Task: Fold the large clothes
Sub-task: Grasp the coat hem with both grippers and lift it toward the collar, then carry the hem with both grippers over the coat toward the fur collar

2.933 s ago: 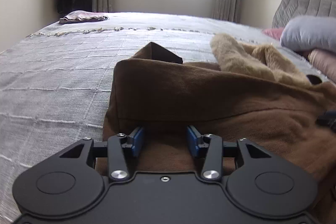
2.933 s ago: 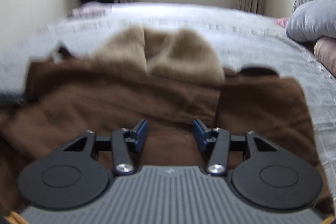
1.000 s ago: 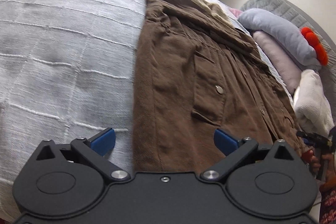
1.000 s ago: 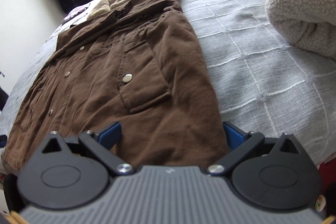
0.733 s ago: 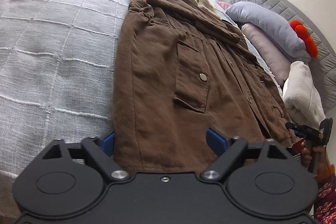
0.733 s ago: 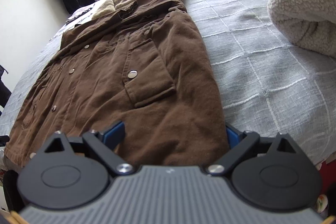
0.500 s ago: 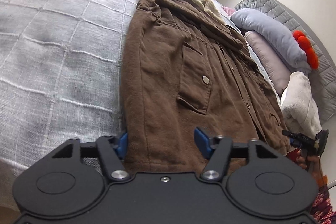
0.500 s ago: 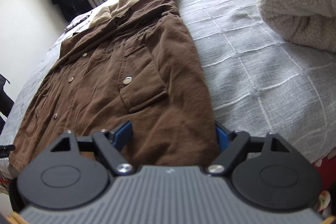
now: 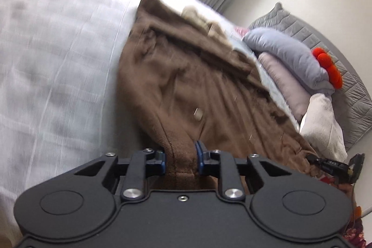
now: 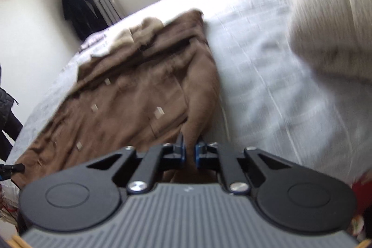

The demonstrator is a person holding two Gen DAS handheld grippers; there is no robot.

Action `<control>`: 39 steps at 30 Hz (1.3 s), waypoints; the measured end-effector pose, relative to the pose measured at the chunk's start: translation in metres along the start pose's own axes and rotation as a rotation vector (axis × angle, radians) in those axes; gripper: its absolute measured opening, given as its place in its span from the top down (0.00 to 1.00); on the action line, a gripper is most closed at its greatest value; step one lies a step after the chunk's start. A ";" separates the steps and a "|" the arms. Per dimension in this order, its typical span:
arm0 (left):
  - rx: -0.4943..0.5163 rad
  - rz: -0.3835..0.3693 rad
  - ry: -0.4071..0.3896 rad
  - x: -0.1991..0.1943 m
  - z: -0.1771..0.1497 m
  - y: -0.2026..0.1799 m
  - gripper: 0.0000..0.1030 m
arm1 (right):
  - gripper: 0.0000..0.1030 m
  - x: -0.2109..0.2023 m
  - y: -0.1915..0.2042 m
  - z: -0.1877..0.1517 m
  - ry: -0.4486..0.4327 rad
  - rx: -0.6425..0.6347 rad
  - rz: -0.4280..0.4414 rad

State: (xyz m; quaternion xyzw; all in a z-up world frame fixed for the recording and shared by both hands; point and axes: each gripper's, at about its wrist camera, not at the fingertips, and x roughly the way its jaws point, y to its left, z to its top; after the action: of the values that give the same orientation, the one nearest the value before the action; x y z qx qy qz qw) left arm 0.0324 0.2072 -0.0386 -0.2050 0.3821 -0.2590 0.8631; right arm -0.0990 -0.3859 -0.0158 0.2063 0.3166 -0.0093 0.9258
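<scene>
A large brown coat (image 9: 209,94) with a tan fleece collar (image 9: 200,18) lies buttoned-side up on a grey bedspread (image 9: 58,66). My left gripper (image 9: 181,156) is shut on the coat's bottom hem near one corner, with cloth bunched between the blue pads. In the right wrist view the same coat (image 10: 130,97) stretches away, and my right gripper (image 10: 189,150) is shut on the hem at the other corner. Both views are motion-blurred.
Grey and pink pillows (image 9: 288,62), a red pom-pom item (image 9: 327,66) and a folded white fleece blanket (image 9: 323,122) lie beside the coat. The blanket (image 10: 330,15) looms at right in the right wrist view. A dark garment (image 10: 79,4) hangs by the window curtains.
Both grippers have closed from wide open onto the coat's bottom hem, and the hem now lifts and bunches. Both cameras are moving, blurring the views.
</scene>
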 end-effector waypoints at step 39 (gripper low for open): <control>0.234 0.432 -0.326 0.204 0.269 0.000 0.03 | 0.17 0.231 -0.033 0.270 -0.122 0.123 -0.140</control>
State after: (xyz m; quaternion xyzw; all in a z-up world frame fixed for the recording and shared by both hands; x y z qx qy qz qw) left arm 0.3554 0.1259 0.0163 -0.0570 0.2410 -0.0754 0.9659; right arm 0.2376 -0.4947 0.0285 0.2392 0.2722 -0.1057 0.9260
